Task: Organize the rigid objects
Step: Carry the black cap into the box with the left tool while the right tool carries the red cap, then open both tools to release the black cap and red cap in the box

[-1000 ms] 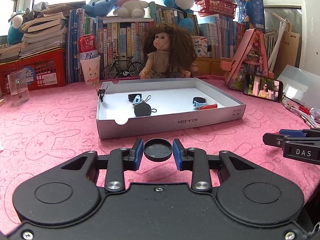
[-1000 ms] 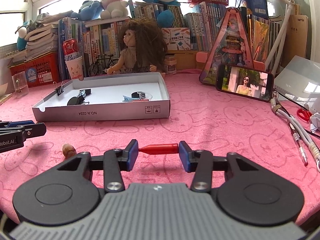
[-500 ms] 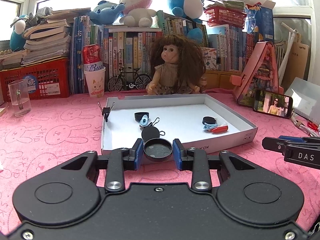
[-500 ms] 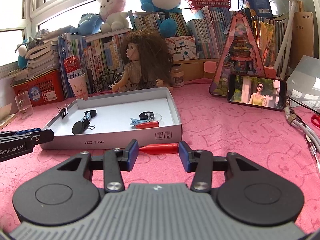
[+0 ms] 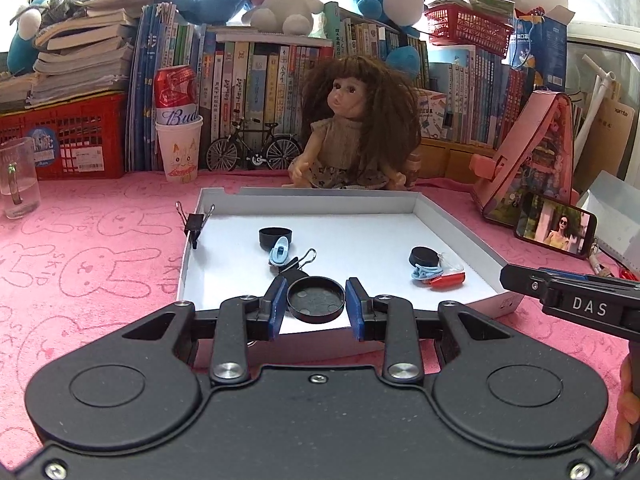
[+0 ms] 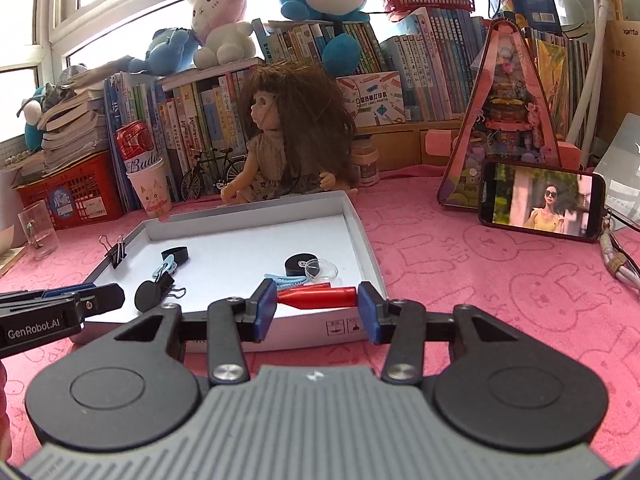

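My left gripper (image 5: pixel 316 307) is shut on a round black lid (image 5: pixel 315 299) and holds it over the front edge of the white box tray (image 5: pixel 460 232). My right gripper (image 6: pixel 317 307) is shut on a red cone-tipped cap (image 6: pixel 320 297), held over the tray's (image 6: pixel 362 236) front right edge. Inside the tray lie a black cap (image 5: pixel 275 238), a blue clip (image 5: pixel 279 251), a black disc (image 5: pixel 424 257), a red piece (image 5: pixel 448 281) and binder clips (image 5: pixel 196 222).
A doll (image 5: pixel 356 132) sits behind the tray. A phone (image 5: pixel 554 230) leans on a pink stand at the right. A glass mug (image 5: pixel 16 178), a paper cup with a can (image 5: pixel 178 148) and a red crate (image 5: pixel 64 136) stand at the back left on the pink cloth.
Both grippers have risen and moved forward toward the tray, each still holding its object. They now hang over the tray's front edge.
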